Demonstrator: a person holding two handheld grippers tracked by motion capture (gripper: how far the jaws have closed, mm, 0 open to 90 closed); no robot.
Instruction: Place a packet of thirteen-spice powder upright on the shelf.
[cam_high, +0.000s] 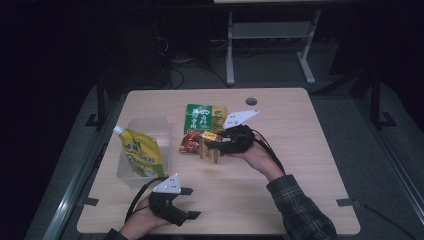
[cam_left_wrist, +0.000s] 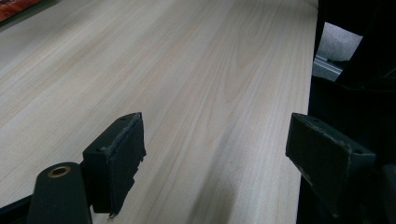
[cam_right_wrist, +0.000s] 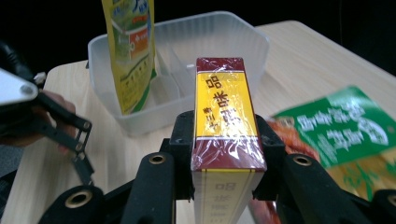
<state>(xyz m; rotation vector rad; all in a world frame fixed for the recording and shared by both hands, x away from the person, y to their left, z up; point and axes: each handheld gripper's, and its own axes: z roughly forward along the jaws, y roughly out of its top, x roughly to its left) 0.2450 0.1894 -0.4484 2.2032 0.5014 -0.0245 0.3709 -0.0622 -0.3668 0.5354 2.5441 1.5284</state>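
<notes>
The right gripper (cam_right_wrist: 224, 154) has its jaws closed on a red-and-yellow box (cam_right_wrist: 226, 119) wrapped in clear film, one black pad pressing each long side. In the right gripper view the box stands on edge between the pads, its yellow panel with red characters facing up. In the high view the right gripper (cam_high: 214, 145) holds the box (cam_high: 210, 146) near the middle of the tabletop (cam_high: 280, 185), just beside a red packet (cam_high: 190, 143) and in front of a green packet (cam_high: 199, 118). Whether the box's lower end touches the wood cannot be told from the pictures.

Beyond the box, in the right gripper view, stands a clear plastic tub (cam_right_wrist: 219, 37), and a yellow-green spouted pouch (cam_right_wrist: 130, 51) leans upright inside it against its left part. In the high view the tub (cam_high: 131, 170) sits near the left edge of the tabletop.

The left gripper (cam_left_wrist: 215, 158) has its jaws wide apart with nothing between them, only bare wood below. In the high view the left gripper (cam_high: 189, 203) rests low at the near edge, in front of the tub and well apart from the box.
</notes>
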